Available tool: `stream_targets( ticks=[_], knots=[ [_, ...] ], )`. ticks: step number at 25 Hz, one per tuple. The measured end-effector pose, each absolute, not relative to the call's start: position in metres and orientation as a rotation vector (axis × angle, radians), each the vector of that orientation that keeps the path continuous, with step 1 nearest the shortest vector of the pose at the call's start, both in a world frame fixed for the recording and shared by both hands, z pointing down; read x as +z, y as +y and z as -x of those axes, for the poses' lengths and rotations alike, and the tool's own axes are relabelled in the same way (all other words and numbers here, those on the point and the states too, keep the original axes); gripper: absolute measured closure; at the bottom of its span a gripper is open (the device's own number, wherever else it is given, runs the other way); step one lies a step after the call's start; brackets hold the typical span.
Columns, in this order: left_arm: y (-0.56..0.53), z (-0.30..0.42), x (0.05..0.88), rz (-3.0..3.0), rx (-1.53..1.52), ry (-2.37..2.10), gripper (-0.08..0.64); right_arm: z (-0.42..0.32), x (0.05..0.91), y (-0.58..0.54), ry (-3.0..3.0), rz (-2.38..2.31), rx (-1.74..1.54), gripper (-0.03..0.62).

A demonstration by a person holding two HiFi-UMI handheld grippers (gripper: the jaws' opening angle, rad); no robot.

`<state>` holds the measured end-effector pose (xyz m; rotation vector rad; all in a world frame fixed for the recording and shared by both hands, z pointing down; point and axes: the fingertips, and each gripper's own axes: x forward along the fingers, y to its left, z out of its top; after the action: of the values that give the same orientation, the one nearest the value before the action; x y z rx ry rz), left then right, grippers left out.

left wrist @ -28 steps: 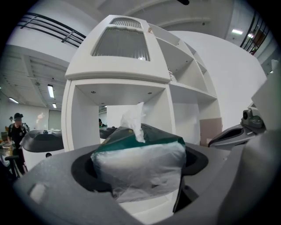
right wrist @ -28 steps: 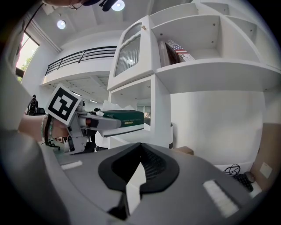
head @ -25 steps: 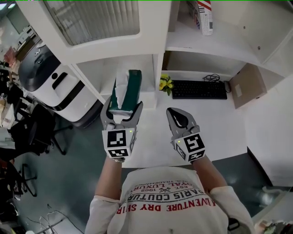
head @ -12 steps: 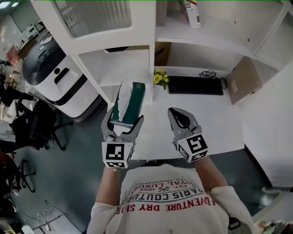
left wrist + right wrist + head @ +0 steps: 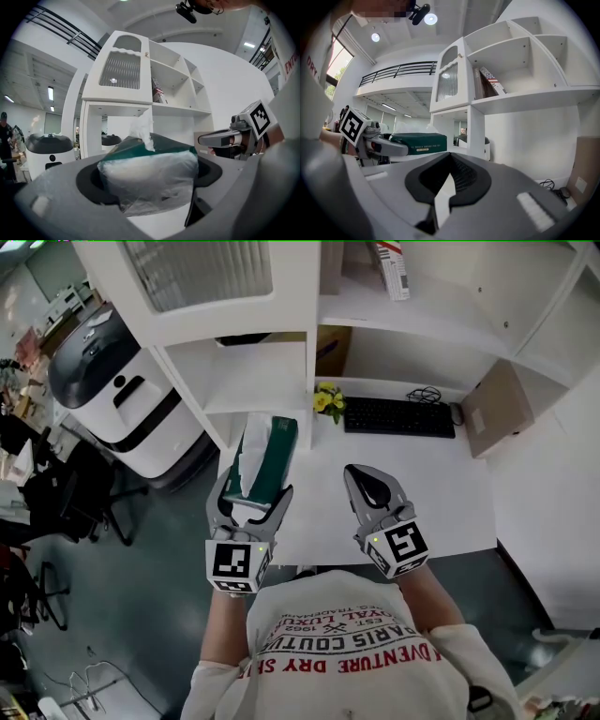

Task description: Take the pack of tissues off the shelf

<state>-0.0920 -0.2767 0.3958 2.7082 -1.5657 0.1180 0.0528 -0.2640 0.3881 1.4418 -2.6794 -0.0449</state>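
Note:
The pack of tissues [image 5: 266,457] is dark green with clear plastic at its near end and a white tissue sticking out of the top. My left gripper [image 5: 251,495] is shut on that near end and holds the pack in the air over the desk's left edge, in front of the white shelf unit [image 5: 253,381]. In the left gripper view the pack [image 5: 150,173] fills the space between the jaws. My right gripper [image 5: 361,474] hovers beside it, shut and empty. From the right gripper view [image 5: 449,176] the pack [image 5: 419,140] shows at the left.
On the white desk [image 5: 450,493] lie a black keyboard [image 5: 398,416], yellow flowers [image 5: 328,401] and a cardboard box [image 5: 502,409]. A book [image 5: 392,268] stands on an upper shelf. A white and black machine [image 5: 112,390] and office chairs [image 5: 84,502] are at the left.
The left gripper has drawn the tissue pack back from the shelf opening toward the person and a little lower. The right gripper has hardly moved.

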Motion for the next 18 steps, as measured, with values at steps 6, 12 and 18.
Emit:
stream_targets(
  ticks=[6,12,18],
  knots=[
    [-0.2758,0.0948,0.3946,-2.723,0.136,-1.553,0.115,-0.0461,0.3884,-0.2620,-2.664,-1.419,-0.087,0.592],
    [-0.2790,0.0963,0.3950,-2.718,0.145,-1.539,0.114,-0.0438,0.3900,-0.2651,-2.661,-1.420,-0.068,0.592],
    [-0.2790,0.0970,0.3978,-2.711,0.148,-1.532,0.114,-0.0419,0.3912,-0.2662,-2.655,-1.432,-0.066,0.592]
  ],
)
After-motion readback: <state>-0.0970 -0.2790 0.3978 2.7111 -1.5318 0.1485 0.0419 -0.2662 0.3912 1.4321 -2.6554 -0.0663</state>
